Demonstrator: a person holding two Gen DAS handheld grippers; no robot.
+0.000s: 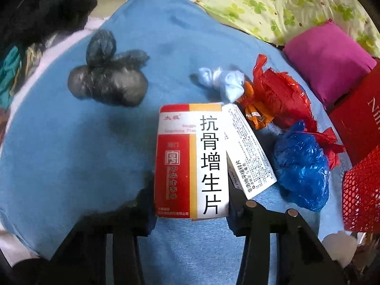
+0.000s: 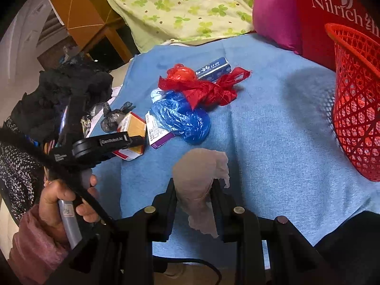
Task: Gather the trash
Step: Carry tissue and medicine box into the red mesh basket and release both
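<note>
Left tool clamps red-and-white cardboard medicine box by near end; long axis runs straight ahead, away from camera, printed face up. Box sits on blue cloth, touching smaller white printed carton at its right. Right tool pinches crumpled pale tissue, held upright above cloth. Red plastic mesh basket stands at right edge. Knotted grey bag, crumpled blue bag and red bag lie on cloth. Beyond: green clover-print bedding, magenta cushion.
</note>
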